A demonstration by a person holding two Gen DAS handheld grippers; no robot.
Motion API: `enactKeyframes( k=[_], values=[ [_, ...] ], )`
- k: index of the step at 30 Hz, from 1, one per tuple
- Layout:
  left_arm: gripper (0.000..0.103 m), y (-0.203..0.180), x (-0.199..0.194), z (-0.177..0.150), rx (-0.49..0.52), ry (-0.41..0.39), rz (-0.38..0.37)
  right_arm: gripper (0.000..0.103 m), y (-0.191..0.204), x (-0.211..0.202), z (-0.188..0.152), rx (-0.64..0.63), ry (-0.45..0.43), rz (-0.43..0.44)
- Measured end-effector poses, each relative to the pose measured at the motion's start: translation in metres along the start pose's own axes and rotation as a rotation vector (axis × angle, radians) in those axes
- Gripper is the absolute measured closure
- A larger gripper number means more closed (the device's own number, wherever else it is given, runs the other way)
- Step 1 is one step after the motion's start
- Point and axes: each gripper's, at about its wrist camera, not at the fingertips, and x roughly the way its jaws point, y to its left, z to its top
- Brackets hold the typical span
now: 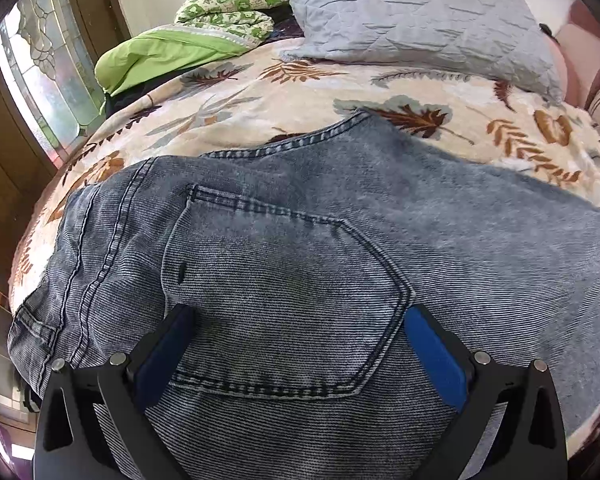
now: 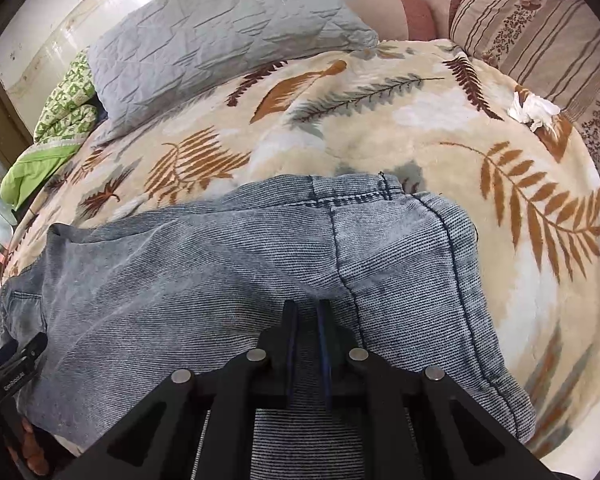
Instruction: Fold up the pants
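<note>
Jeans (image 2: 228,264) lie flat on the leaf-print blanket (image 2: 380,120), long axis running left to right. Right gripper (image 2: 307,312) sits clenched over the right hem end, apparently pinching denim; left gripper (image 1: 298,316) is spread wide over the back pocket (image 1: 284,300), grasping nothing.

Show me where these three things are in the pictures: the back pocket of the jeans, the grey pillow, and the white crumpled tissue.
back pocket (image 1: 284,300), left wrist view, on the middle of its denim face.
grey pillow (image 2: 220,28), right wrist view, on its quilted top.
white crumpled tissue (image 2: 534,110), right wrist view, on its centre.
</note>
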Motion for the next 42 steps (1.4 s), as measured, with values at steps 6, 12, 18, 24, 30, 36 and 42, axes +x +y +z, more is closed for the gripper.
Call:
enactKeyframes(
  k=[6, 12, 18, 24, 30, 36, 42],
  values=[
    [0.000, -0.005, -0.036, 0.001, 0.027, -0.162, -0.047, 0.091, -0.017, -0.015, 0.005, 0.110, -0.046, 0.049],
    [0.000, -0.038, -0.051, -0.012, 0.180, -0.205, -0.130, 0.091, -0.008, -0.032, 0.003, 0.053, -0.092, 0.080],
    [0.000, -0.054, -0.026, -0.017, 0.235, -0.073, -0.175, 0.091, 0.012, -0.021, -0.008, -0.030, 0.009, 0.114],
    [0.000, -0.050, -0.007, -0.014, 0.201, 0.001, -0.192, 0.090, 0.010, -0.007, -0.005, -0.017, 0.044, 0.118],
    [0.000, -0.044, -0.011, -0.011, 0.187, -0.014, -0.184, 0.088, -0.008, -0.006, 0.014, 0.067, -0.020, 0.047],
    [0.000, -0.003, -0.031, 0.011, 0.041, -0.109, -0.168, 0.087, -0.025, -0.006, 0.037, 0.162, -0.041, 0.151],
    [0.000, 0.011, -0.019, 0.018, -0.025, -0.039, -0.156, 0.087, -0.044, -0.035, 0.055, 0.164, -0.127, 0.141]
  ],
)
